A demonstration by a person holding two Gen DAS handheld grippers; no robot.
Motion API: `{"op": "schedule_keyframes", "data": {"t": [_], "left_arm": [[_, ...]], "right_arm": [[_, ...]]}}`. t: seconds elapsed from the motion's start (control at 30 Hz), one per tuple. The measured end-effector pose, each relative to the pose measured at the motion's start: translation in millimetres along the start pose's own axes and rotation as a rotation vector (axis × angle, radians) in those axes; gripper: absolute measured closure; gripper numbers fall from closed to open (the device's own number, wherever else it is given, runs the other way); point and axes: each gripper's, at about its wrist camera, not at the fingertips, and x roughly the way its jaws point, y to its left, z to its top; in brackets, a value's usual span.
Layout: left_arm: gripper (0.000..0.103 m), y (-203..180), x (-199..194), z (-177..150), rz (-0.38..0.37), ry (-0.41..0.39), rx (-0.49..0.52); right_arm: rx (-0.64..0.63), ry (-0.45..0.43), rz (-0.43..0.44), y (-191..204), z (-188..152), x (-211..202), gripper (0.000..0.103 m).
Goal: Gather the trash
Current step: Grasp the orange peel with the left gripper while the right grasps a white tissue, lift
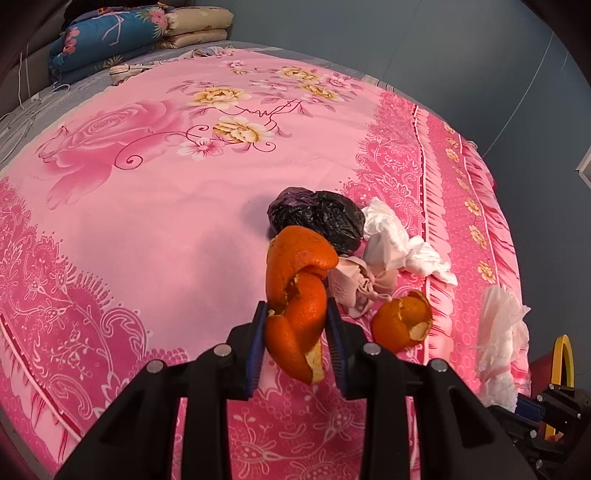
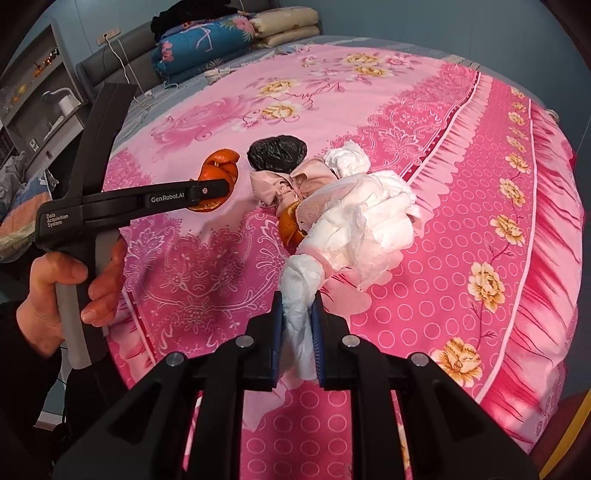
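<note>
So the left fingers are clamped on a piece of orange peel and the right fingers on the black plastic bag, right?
Not quite. The left fingers do clamp orange peel, but the right fingers grip a white tissue, as the right wrist view shows. The black plastic bag lies untouched on the pink bedspread.

A pink flowered bedspread [image 1: 155, 229] covers the bed, with folded blue [image 2: 199, 44] and beige quilts [image 2: 288, 26] stacked at its far end.

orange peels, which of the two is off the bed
The long curled orange peel clamped in the left tongs. The smaller cupped peel lies loose on the pink bedsheet, right of the tongs, beside the beige cloth.
</note>
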Motion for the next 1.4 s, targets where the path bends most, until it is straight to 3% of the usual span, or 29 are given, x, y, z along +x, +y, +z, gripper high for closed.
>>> {"op": "schedule_keyframes", "data": {"t": [1.0, 1.4], "left_arm": [[0.074, -79.5, -89.5, -16.0, -0.038, -0.105, 0.073], [0.074, -129.4, -107.3, -23.8, -0.104, -0.13, 0.095]], "right_arm": [[0.028, -0.191, -0.014, -32.4, -25.8, -128.1, 0.089], [0.091, -0.263, -0.044, -67.6, -41.2, -169.9, 0.089]]}}
